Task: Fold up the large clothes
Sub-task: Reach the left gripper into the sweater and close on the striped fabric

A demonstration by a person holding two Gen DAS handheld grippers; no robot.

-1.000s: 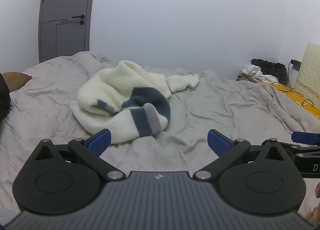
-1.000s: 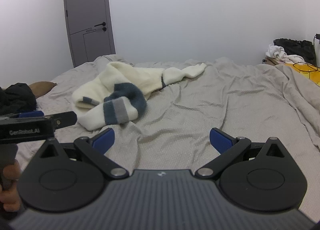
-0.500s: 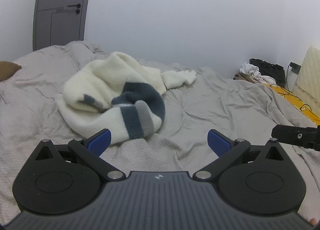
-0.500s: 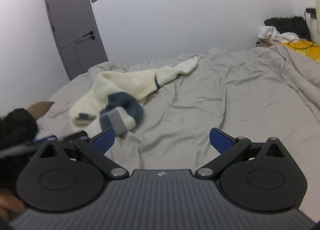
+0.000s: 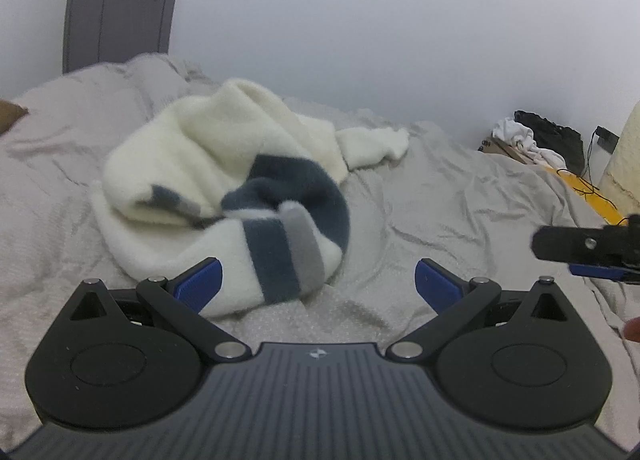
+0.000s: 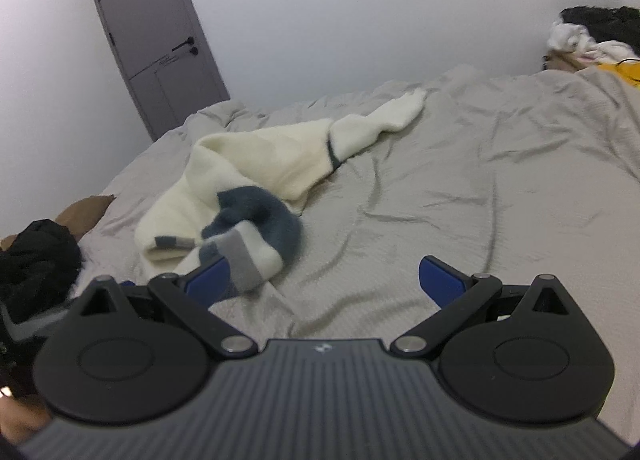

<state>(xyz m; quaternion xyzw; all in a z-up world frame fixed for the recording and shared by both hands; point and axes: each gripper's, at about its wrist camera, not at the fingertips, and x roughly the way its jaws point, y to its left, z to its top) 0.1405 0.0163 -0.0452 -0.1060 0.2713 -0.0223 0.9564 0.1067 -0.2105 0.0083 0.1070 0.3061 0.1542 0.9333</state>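
A cream fleece sweater (image 5: pixel 208 164) with dark blue and grey stripes lies crumpled on the grey bed (image 5: pixel 460 196); it also shows in the right wrist view (image 6: pixel 256 172), with one sleeve stretched toward the far right. My left gripper (image 5: pixel 318 284) is open and empty, just short of the sweater's striped near edge. My right gripper (image 6: pixel 326 280) is open and empty, above the sheet to the right of the sweater. The right gripper also shows at the right edge of the left wrist view (image 5: pixel 588 248).
A grey door (image 6: pixel 156 44) stands at the back left. A black garment (image 6: pixel 36 260) and a brown pillow (image 6: pixel 84 212) lie at the bed's left side. A pile of clothes (image 5: pixel 536 140) and a yellow object with cables (image 5: pixel 580 188) sit beyond the bed's right side.
Both grippers have moved forward and closer to the sweater. The right gripper has risen and tilted, and now shows higher in the left wrist view.
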